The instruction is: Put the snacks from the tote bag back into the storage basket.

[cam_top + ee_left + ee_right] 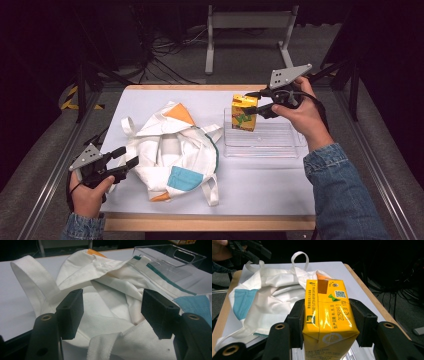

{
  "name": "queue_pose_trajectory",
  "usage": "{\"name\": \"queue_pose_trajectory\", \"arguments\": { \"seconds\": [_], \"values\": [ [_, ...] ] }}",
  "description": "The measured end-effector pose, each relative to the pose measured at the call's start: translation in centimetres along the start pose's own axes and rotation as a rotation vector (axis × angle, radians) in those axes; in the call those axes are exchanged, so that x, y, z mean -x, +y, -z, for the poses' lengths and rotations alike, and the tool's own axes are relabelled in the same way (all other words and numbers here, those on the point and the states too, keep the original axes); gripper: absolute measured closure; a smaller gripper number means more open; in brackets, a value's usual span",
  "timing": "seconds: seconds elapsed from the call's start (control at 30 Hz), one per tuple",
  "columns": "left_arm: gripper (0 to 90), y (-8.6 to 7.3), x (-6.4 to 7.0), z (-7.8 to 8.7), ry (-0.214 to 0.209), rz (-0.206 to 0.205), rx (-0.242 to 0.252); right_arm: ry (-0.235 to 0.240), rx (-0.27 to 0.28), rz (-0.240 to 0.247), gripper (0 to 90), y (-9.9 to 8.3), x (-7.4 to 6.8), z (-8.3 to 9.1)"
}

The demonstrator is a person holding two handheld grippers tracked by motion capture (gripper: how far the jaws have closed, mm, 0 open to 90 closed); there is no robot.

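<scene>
Carton [244,113] over tray [280,148], bag [170,150] left of it.

You have a pale table [150,100] with a wooden edge, grey carpet floor [40,150] around it, a grey metal frame [247,22] standing beyond, loose black cables [167,50] on the floor, yellow-black hazard tape [70,97] at left, dark surroundings

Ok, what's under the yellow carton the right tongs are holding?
The clear plastic tray lies beneath the yellow carton, gripped by the right tongs. Whether the carton's base touches the tray can't be told.
</scene>
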State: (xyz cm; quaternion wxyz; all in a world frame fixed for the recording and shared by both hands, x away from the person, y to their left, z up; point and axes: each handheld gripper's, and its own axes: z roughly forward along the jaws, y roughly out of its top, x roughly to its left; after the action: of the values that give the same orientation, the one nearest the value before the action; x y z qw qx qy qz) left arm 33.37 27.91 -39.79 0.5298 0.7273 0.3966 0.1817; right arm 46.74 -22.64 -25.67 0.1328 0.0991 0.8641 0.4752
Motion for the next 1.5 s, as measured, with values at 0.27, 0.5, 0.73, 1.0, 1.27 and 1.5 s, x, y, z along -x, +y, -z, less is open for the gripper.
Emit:
{"name": "queue_pose_trajectory", "arguments": {
  "seconds": [0.27, 0.5, 0.73, 1.0, 1.27, 1.5],
  "values": [
    [35.7, 0.0, 0.0, -0.1, 0.000, 0.002, -0.003, -0.005, -0.019, -0.014, 51.2, -2.2, 0.5, -1.0],
    [35.7, 0.0, 0.0, -0.1, 0.001, 0.002, -0.003, 0.009, -0.039, -0.021, 51.2, -3.6, 0.5, -1.9],
    [35.7, 0.0, 0.0, 0.0, 0.002, 0.004, -0.001, 0.024, -0.046, -0.028, 51.2, -4.7, 0.4, -2.6],
    [35.7, 0.0, 0.0, -0.1, 0.001, 0.003, -0.002, 0.058, -0.046, -0.015, 51.2, -5.8, 0.1, -3.4],
    [35.8, 0.0, 0.0, 0.0, 0.004, 0.008, 0.000, 0.086, -0.061, -0.003, 51.2, -6.5, 0.0, -4.1],
    [35.9, -0.1, 0.0, 0.1, 0.007, 0.007, -0.001, 0.110, -0.075, 0.000, 51.2, -7.2, 0.0, -4.9]
  ]
}}
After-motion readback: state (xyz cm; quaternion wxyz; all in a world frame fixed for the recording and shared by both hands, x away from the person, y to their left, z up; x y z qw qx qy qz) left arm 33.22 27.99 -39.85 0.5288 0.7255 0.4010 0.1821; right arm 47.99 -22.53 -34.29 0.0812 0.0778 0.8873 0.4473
